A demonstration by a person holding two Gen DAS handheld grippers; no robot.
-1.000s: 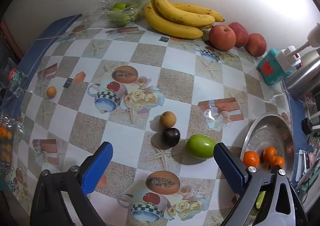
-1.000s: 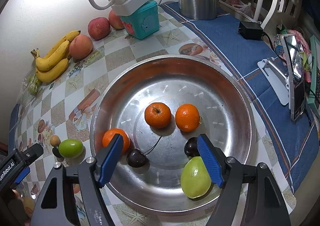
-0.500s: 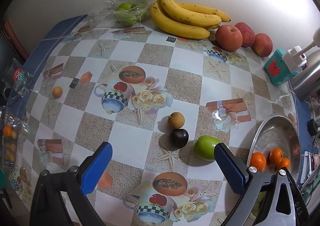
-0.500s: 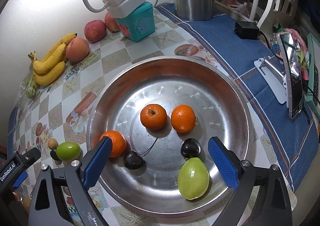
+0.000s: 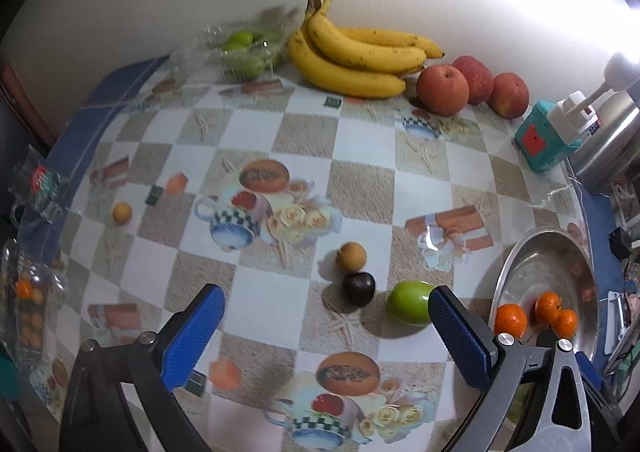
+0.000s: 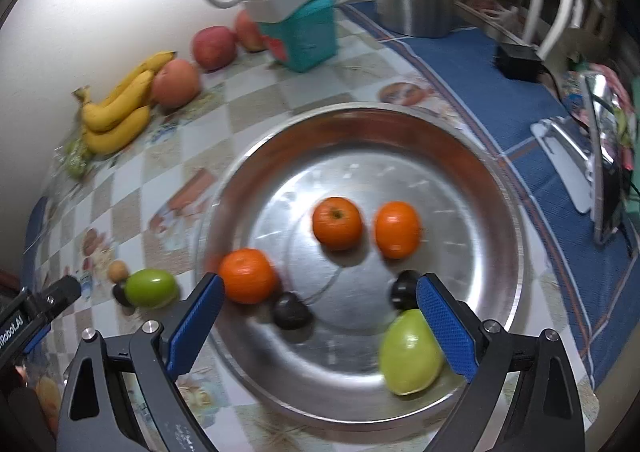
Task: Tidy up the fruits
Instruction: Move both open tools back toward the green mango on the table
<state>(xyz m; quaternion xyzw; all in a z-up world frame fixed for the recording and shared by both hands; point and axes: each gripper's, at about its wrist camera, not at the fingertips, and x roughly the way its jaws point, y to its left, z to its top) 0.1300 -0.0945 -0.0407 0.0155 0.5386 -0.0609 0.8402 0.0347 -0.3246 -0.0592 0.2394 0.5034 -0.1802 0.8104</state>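
Both jaws gaping wide, gripping nothing.
Right gripper (image 6: 316,316) is hovering over the steel bowl (image 6: 496,188); a green fruit (image 5: 409,307), at the left gripper (image 5: 326,326)'s two o'clock, is lying on open tablecloth (image 5: 360,156).

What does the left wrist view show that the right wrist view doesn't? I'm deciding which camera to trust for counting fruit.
Only the left wrist view shows the small tan fruit lying alone on the tablecloth and the clear box of green fruit beside the bananas.

Only the right wrist view shows the green fruit and two dark fruits inside the metal bowl.

Both show the bananas, apples, three oranges, and the green fruit on the table.
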